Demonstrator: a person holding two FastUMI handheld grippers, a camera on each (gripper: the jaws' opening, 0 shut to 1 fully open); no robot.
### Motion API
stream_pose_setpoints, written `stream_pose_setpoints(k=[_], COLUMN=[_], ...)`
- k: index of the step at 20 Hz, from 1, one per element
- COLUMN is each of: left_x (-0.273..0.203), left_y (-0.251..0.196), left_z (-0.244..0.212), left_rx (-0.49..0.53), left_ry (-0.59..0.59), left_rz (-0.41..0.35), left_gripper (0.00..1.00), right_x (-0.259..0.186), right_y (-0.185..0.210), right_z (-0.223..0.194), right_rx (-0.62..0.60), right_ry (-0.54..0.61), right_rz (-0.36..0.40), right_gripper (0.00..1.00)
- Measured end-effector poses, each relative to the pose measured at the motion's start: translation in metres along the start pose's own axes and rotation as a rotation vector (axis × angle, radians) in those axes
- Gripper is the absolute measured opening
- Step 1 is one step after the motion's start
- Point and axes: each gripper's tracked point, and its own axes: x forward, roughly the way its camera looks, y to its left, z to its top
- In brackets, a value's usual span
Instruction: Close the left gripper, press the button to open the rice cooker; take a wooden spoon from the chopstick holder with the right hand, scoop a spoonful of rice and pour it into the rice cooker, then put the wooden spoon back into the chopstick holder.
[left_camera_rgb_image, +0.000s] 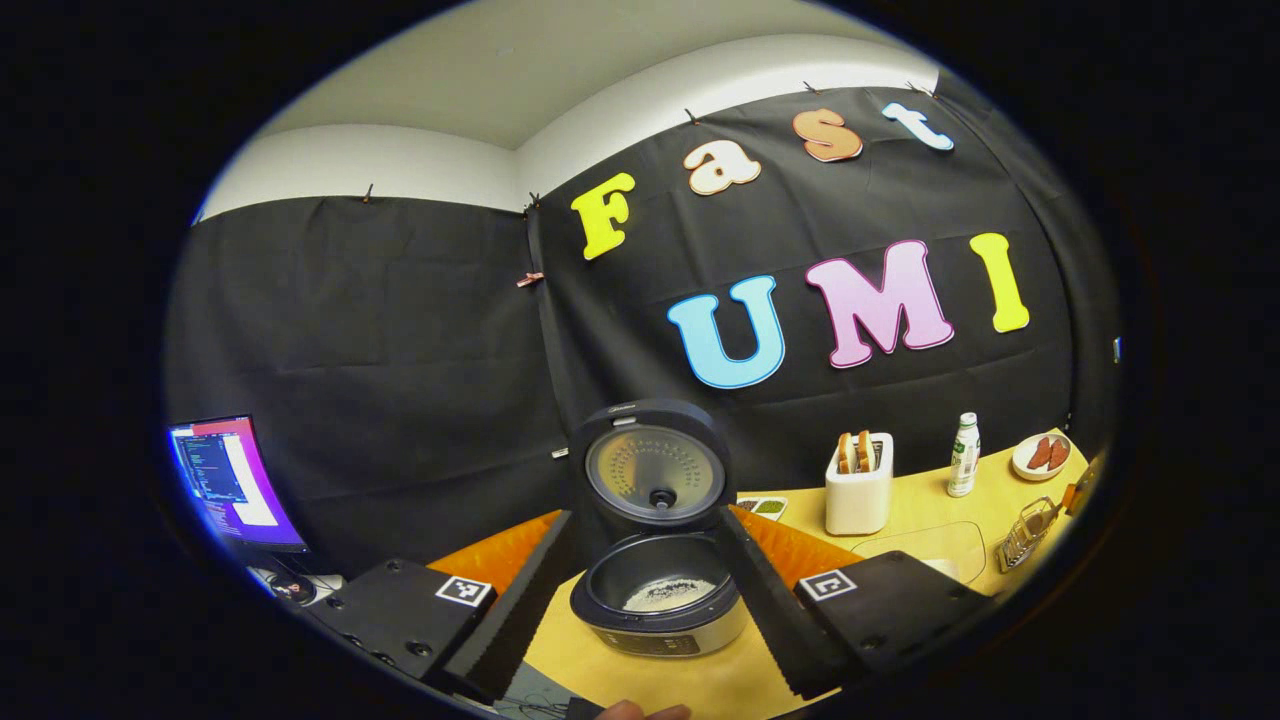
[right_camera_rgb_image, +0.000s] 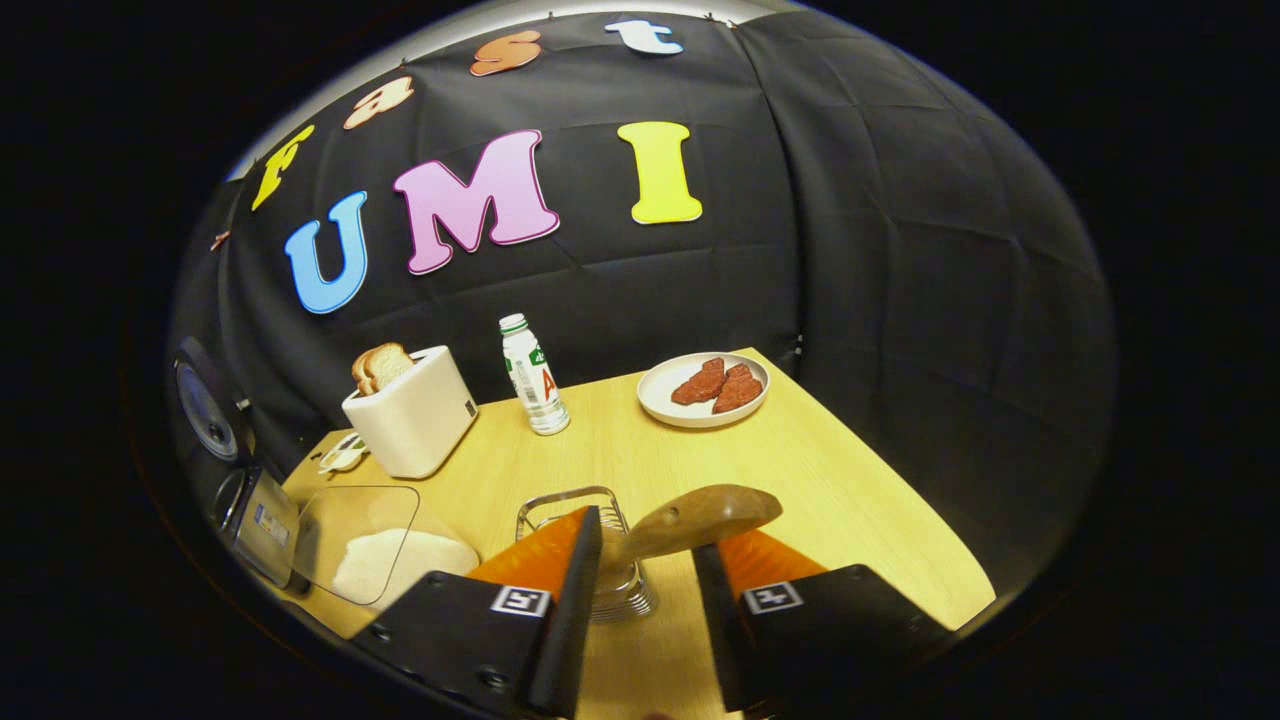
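In the left gripper view a monitor (left_camera_rgb_image: 232, 483) glows off the table's (left_camera_rgb_image: 700, 680) left end, and the left gripper (left_camera_rgb_image: 655, 640) hangs with its fingers (left_camera_rgb_image: 520, 610) spread wide, holding nothing, the cooker (left_camera_rgb_image: 662, 600) framed between them. The cooker's lid (left_camera_rgb_image: 655, 468) stands upright, and a thin layer of white rice (left_camera_rgb_image: 668, 593) lies in the bottom of its dark pot. Further right along the back edge, a white toaster (left_camera_rgb_image: 858, 490) holds two slices of bread, then comes a small bottle (left_camera_rgb_image: 964, 455), then a plate (left_camera_rgb_image: 1041, 456) with reddish pieces near the far right corner. In the right gripper view the cooker (right_camera_rgb_image: 225, 450) shows at the left rim, and next to it a clear tub (right_camera_rgb_image: 370, 540) holds a heap of rice (right_camera_rgb_image: 400, 565) towards the near edge. The toaster (right_camera_rgb_image: 412, 410), bottle (right_camera_rgb_image: 532, 375) and plate (right_camera_rgb_image: 703, 390) run along the back. A wire holder (right_camera_rgb_image: 590, 550) sits just ahead of the right gripper (right_camera_rgb_image: 645, 590), partly behind its fingers. The spoon (right_camera_rgb_image: 690, 520) lies in the gap between them, its long axis running up and to the right, bowl end pointing away towards the right edge. The fingers stand part open around its handle, and I cannot tell whether both press on it.
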Motion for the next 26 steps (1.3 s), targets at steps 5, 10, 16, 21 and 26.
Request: stream_pose_setpoints(k=[5,10,16,21,26], left_x=[0.002,0.004,0.014,0.028,0.041], left_y=[0.006,0.016,0.030,0.047,0.073], left_z=[-0.003,-0.002,-0.008,-0.018,-0.026], left_rx=[0.007,0.007,-0.032,-0.064,-0.064], left_ry=[0.000,-0.020,-0.022,-0.006,-0.002], left_rz=[-0.001,0.000,-0.004,-0.009,-0.002], left_gripper=[0.96,0.96,0.96,0.96,0.96], right_x=[-0.003,-0.014,-0.048,-0.074,-0.061], right_y=[0.040,0.050,0.082,0.156,0.226], right_z=[0.001,0.022,0.080,0.104,0.072], right_rx=[-0.034,-0.070,-0.068,-0.095,-0.124], right_ry=[0.001,-0.043,-0.171,-0.245,-0.188], right_rz=[0.092,0.098,0.135,0.253,0.332], right_gripper=[0.18,0.12,0.11,0.11,0.11])
